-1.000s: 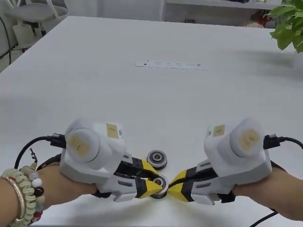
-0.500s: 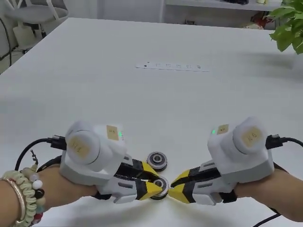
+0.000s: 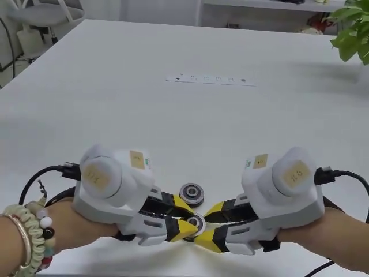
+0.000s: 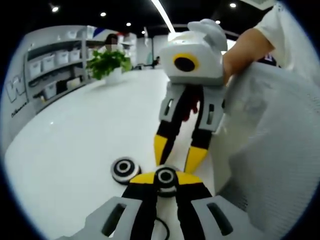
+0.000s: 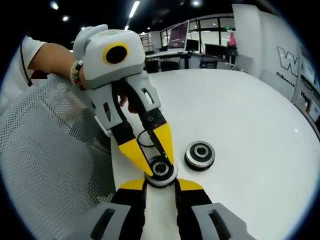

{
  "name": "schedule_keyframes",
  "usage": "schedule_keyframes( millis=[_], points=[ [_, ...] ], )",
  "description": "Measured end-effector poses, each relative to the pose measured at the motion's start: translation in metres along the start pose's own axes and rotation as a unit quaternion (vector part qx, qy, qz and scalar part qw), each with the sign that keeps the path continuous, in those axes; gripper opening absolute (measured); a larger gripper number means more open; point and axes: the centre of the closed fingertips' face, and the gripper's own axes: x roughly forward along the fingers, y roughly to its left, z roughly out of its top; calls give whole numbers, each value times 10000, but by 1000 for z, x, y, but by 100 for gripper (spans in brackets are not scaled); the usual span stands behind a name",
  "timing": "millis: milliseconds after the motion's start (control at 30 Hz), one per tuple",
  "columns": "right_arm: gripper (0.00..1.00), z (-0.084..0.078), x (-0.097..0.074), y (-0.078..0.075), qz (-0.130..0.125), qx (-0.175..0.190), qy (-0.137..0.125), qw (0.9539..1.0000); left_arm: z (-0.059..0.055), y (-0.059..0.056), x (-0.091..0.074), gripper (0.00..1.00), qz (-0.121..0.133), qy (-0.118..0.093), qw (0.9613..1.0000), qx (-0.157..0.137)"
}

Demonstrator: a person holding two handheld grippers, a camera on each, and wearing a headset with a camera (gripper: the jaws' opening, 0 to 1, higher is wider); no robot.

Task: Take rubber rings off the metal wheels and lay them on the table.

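- Near the front edge of the table (image 3: 115,104), a small metal wheel (image 3: 195,221) with a dark outer band sat between the tips of two hand-held grippers.
- Coming in from the left edge, the left gripper (image 3: 185,228) had its yellow-tipped jaws closed narrowly around the wheel. In the left gripper view, the wheel (image 4: 166,177) was pinched between them.
- Coming in from the right edge, the right gripper (image 3: 205,226) met the same wheel from the opposite side. Its jaws were a little apart and straddled the wheel (image 5: 161,171); whether they gripped it could not be told.
- Just beyond the held wheel and apart from it, a second wheel (image 3: 191,194) lay flat on the table.
- At the near left corner, the person's left wrist wore beaded bracelets (image 3: 31,234).
- Toward the far edge, well apart from the wheels, lay a white power strip (image 3: 210,80).
- By the far right corner hung the leaves of a green plant (image 3: 353,30).
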Motion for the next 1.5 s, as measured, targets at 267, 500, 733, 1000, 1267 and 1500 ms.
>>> schedule_keyframes(
  millis=[267,500,733,1000,1267,1500],
  points=[
    [16,-2,-1,0,-23,-224,85,9997,0,0,0,14,19,12,10000,25],
    [1,-7,-3,-6,-79,-224,181,9996,-1,1,1,15,26,25,10000,51],
    [0,-7,-3,-6,-153,-289,257,9991,0,2,1,15,40,27,10000,48],
    [0,-9,-5,-11,-191,745,261,9967,0,3,2,15,68,44,9999,95],
    [0,-9,-9,-16,-22,2243,78,9745,0,4,2,15,75,32,9999,81],
    [0,-2,-12,-21,4,2687,-206,9630,0,4,2,14,88,36,9999,79]
  ],
)
